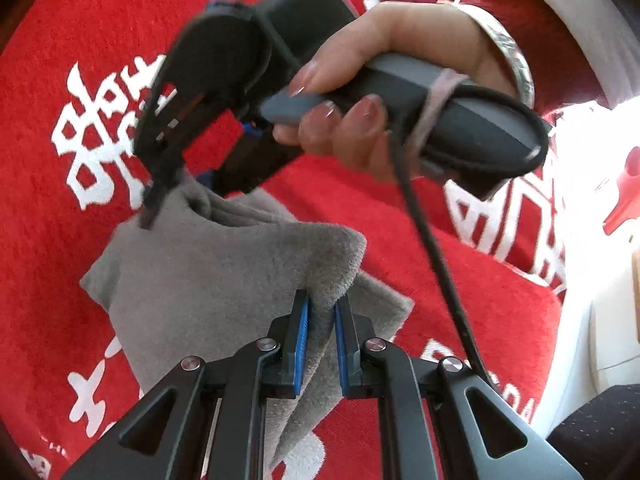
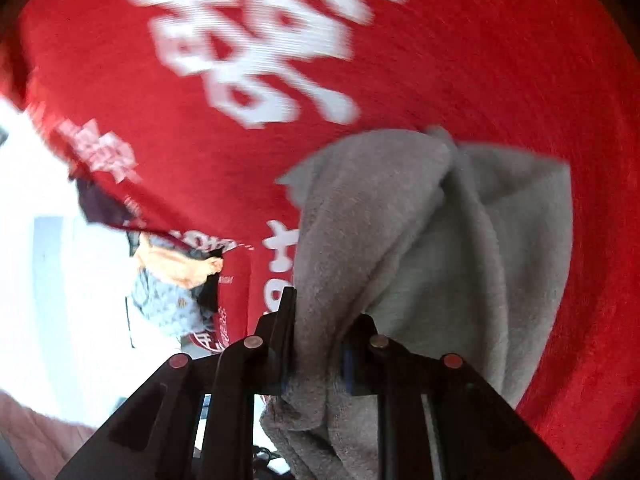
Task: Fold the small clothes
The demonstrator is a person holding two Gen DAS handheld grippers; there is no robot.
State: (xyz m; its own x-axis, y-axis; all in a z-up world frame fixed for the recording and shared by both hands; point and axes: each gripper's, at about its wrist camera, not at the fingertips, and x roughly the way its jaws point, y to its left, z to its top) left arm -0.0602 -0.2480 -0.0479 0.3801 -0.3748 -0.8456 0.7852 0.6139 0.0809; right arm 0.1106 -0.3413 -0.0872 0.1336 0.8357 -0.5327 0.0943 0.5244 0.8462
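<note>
Lettering "THE BIG" on red cloth (image 1: 400, 216) under claw-pinched grey garment (image 1: 224, 276)

Grey, plain and fuzzy, was the small cloth (image 1: 224, 276). Bright red with bold white lettering was the table cover (image 1: 460, 280) beneath. Black was the left gripper (image 1: 322, 320), its pads (image 1: 303, 344) blue.

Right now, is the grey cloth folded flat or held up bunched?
Bunched: both tongs, left and right, pinch the grey cloth, which sags in creases.
</note>
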